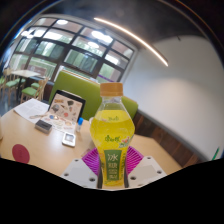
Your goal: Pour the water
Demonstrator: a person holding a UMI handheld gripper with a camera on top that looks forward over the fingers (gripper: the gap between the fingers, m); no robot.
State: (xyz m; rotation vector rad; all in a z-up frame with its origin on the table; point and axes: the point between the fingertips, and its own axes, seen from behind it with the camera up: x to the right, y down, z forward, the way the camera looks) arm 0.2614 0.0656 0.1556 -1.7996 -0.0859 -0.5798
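Fingers (113, 172) clamped on bottle (111, 132)

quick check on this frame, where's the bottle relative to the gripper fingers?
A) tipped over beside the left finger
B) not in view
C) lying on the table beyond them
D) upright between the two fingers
D: the yellow drink bottle with the orange cap stands upright between the pink pads of the gripper, well in front of the table.

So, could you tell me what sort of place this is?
Probably an office lounge or meeting room: large windows, a green sofa, a cluttered table. The gripper holds a drink bottle.
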